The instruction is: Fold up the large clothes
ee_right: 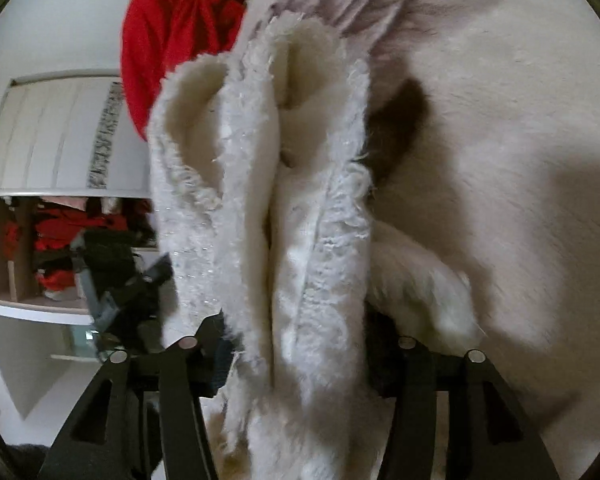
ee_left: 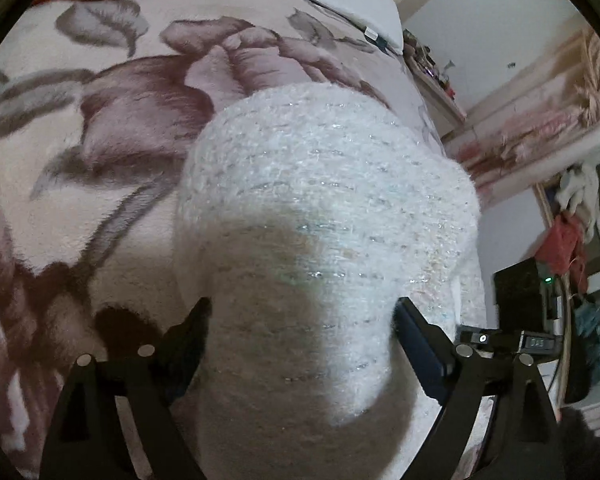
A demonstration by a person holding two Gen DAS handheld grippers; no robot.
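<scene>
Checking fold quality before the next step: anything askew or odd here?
Nothing damaged or spilled. The white fuzzy garment is bunched in several uneven layers between the right gripper fingers, frayed edges splayed rather than aligned. A red garment lies crumpled on the floral blanket.

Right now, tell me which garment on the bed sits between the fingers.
The white fuzzy sweater: it lies between both grippers' fingers. The red garment lies farther back on the blanket, untouched.
</scene>
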